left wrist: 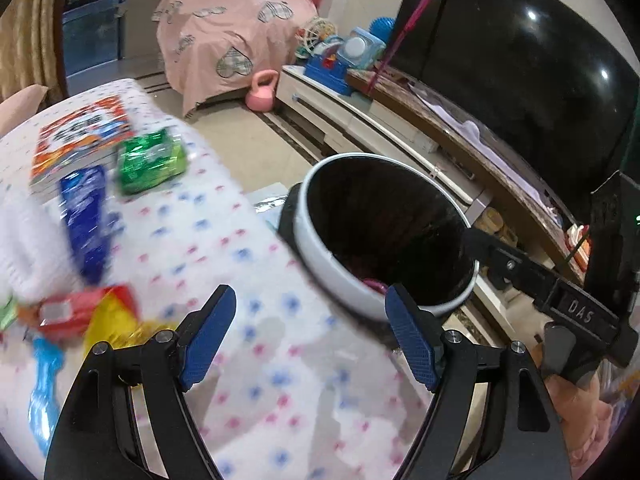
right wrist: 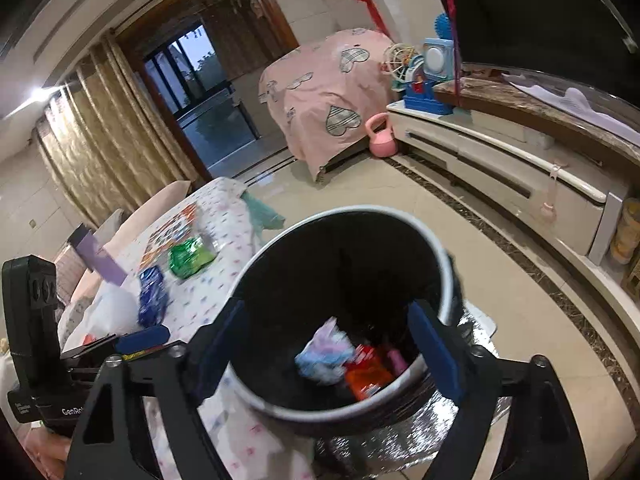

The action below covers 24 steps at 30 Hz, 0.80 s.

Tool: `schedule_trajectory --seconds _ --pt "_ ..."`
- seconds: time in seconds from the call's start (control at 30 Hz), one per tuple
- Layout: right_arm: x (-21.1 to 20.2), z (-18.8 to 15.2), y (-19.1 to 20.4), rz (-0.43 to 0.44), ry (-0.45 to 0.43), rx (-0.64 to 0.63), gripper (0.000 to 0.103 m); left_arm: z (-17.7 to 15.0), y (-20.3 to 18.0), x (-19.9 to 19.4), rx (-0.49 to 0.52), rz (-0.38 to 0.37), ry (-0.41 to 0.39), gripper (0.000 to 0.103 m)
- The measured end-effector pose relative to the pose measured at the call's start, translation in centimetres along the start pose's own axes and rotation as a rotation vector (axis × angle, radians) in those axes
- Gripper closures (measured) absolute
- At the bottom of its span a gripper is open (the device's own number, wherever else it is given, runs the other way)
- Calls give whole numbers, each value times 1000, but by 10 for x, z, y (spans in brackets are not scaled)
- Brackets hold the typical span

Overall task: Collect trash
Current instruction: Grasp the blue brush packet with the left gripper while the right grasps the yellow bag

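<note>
We see our left gripper (left wrist: pixel 310 334) wide open, empty, over the tablecloth (left wrist: pixel 248 264) beside the bin (left wrist: pixel 340 276); wrappers (left wrist: pixel 150 166) lie left.

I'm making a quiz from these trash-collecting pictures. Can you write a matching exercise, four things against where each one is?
Things:
1. green packet
2. crumpled pale wrapper
3. pink kettlebell
4. right tool

Places:
a. on the floor beside the pink-covered furniture
b. open above the bin's mouth
c. on the dotted tablecloth
d. inside the trash bin

Pairs: 1-c, 2-d, 3-a, 4-b
</note>
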State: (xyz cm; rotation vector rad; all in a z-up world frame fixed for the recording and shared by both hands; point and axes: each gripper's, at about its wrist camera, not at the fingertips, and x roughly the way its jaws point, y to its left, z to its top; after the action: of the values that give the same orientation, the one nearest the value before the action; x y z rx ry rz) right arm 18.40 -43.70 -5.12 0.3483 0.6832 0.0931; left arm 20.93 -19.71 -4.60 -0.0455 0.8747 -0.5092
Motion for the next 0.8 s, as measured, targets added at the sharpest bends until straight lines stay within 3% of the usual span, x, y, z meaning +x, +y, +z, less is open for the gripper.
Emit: schedule_trajectory --seconds 0.47,0.8 --pt "-1 -47 89 115 57 -73 15 -66 94 -68 -178 111 -36 24" --pt "12 -73 141 172 107 -131 15 -96 141 -95 -268 167 -53 24"
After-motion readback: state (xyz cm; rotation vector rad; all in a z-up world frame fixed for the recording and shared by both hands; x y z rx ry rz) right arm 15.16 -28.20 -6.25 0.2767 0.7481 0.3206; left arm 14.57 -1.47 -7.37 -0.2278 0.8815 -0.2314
